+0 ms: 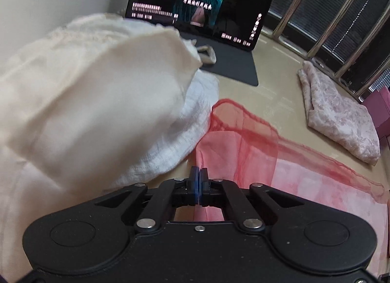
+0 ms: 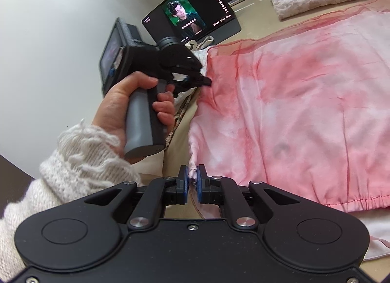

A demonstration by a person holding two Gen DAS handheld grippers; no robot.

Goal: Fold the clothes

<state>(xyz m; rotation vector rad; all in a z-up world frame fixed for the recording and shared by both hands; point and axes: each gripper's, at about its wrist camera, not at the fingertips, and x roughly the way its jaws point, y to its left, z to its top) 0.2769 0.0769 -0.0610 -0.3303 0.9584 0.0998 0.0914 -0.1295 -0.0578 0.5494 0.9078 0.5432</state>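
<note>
A pink tie-dye garment [image 2: 292, 102] lies spread flat on the beige counter [image 1: 275, 73], mottled in pale and deeper pink, with a sheer red overlay along its far edge and a gathered elastic hem [image 2: 360, 203] at 4 o'clock in the right wrist view. Its left side is bunched into soft wrinkles where both tools hold it.

The left gripper [image 1: 199, 173] has its blue-padded fingers pressed together on a thin pinch of the pink fabric's edge; in the right wrist view it sits at 10 o'clock, carried by a hand [image 2: 129, 110] in a fuzzy cream knit sleeve [image 2: 73, 161]. The right gripper [image 2: 192, 178] pinches a small fold of the same garment's near left corner, a narrow gap showing between its fingers.

A heap of cream and white clothes [image 1: 97, 102] fills 9 o'clock in the left wrist view, just beside the pink garment. A folded pale floral cloth [image 1: 341, 117] lies at 3 o'clock, well apart. A tablet [image 1: 202, 5] playing video stands at 12 o'clock.
</note>
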